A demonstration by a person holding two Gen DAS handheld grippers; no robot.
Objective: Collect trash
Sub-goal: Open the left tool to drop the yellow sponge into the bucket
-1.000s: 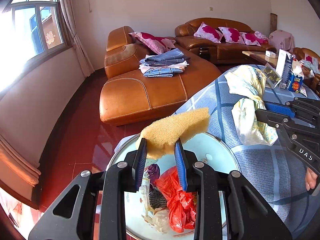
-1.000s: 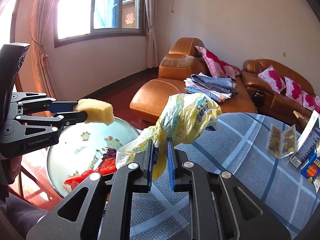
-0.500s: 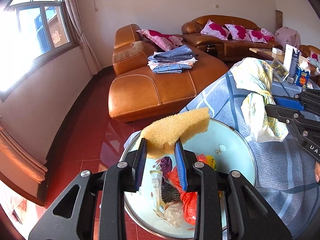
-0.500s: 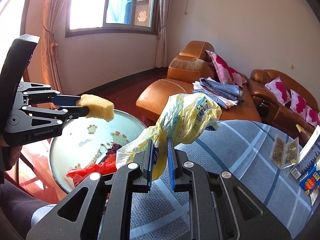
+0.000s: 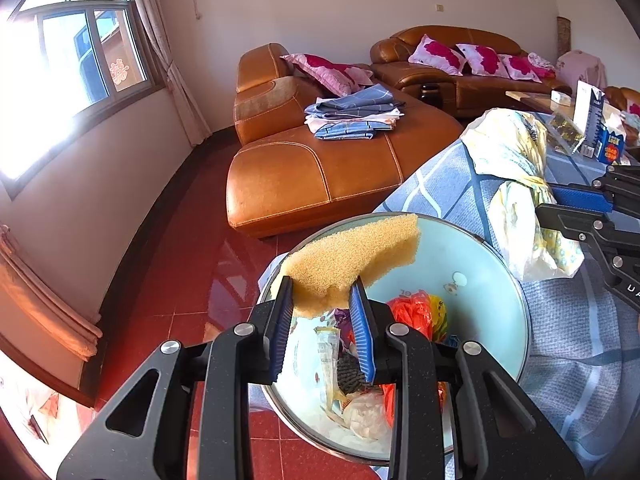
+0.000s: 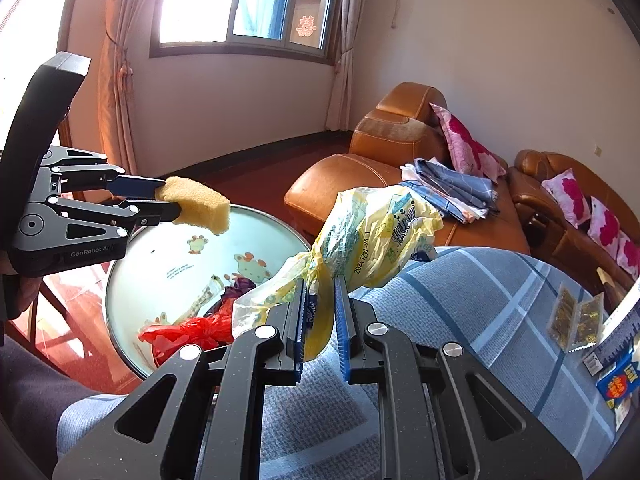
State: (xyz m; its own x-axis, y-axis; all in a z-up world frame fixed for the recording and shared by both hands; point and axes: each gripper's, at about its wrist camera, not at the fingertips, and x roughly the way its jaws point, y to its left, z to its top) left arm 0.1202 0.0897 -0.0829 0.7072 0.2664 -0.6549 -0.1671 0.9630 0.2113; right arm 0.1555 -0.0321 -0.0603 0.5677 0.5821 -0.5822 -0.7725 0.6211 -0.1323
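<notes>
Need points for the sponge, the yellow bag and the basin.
sponge (image 5: 352,256), left wrist view, middle of its porous face.
yellow bag (image 6: 376,236), right wrist view, bulging upper part.
basin (image 5: 476,276), left wrist view, bare inner wall.

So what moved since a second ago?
The left gripper carried the sponge further over the basin, so more trash shows beneath. Nothing was grabbed or dropped: the right gripper still clamps the yellow bag.
</notes>
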